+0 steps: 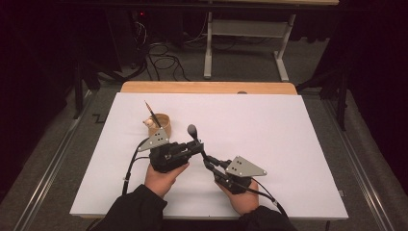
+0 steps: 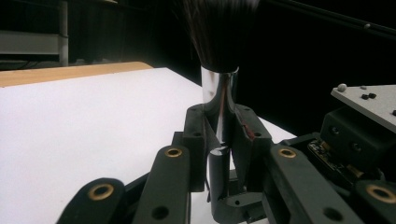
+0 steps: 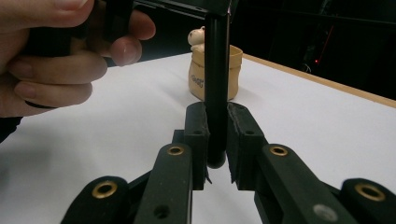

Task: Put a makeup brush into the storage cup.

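A: Which step is this, would you say?

B: It looks like a handover. Both claws grip one makeup brush (image 1: 196, 139) a little toward the person and to the right of the tan cup (image 1: 162, 124). The left gripper (image 2: 219, 133) is closed on the shiny metal ferrule just below the dark bristles; the right gripper (image 3: 217, 140) is closed on the black handle near its rounded end.

A: So neither stands open?

B: No. In each gripper view the jaws press the brush from both sides, with only its thickness between them.

A: And the brush against the cup?

B: Apart from it, held off the white table (image 1: 269, 130), bristles pointing up and away from the person. The cup already has a thin brush (image 1: 152, 111) leaning in it and a small pale figure (image 1: 148, 123) on its rim.

A: What does the next move need?

B: My guess is the brush goes into the cup. One claw must let go while the other holds firm, then carry it back and left, tip it over the rim, and miss the leaning brush.
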The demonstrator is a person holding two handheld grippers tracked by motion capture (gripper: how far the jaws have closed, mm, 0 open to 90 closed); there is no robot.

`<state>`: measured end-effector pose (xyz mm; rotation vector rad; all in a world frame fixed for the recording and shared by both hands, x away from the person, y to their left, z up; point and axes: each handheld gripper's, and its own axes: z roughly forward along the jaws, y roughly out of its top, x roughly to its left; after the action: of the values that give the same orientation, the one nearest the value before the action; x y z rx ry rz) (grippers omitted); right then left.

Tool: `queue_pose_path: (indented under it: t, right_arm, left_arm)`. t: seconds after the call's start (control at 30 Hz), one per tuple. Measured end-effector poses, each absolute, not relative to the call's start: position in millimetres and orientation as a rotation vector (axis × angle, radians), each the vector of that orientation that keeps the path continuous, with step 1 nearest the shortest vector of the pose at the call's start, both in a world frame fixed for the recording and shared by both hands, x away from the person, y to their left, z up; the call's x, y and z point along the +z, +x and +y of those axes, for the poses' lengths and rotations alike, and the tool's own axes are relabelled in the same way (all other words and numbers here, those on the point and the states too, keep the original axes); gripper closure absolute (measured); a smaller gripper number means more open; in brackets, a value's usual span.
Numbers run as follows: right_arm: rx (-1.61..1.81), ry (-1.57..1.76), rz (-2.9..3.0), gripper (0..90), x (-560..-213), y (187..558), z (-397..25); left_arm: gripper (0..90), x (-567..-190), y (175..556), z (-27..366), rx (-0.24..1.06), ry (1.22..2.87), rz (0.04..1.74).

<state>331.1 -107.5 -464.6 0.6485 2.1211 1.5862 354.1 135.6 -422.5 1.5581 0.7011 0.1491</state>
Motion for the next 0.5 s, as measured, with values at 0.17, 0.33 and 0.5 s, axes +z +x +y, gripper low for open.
queue_pose_path:
  t: [0.17, 0.33, 0.5]
  right_arm:
    - [1.586, 0.647, 2.121, 80.8, -465.4, 331.3, -106.8]
    - [1.584, 0.644, 2.127, 80.4, -465.6, 331.7, -106.9]
    - [1.590, 0.650, 2.132, 79.5, -465.6, 331.8, -106.9]
  left_arm:
    - [77.7, -423.7, 354.4, 136.3, 0.142, 1.560, 0.694]
    - [77.8, -424.2, 354.2, 136.4, 0.138, 1.555, 0.692]
    - [77.9, -424.2, 353.9, 136.0, 0.135, 1.557, 0.688]
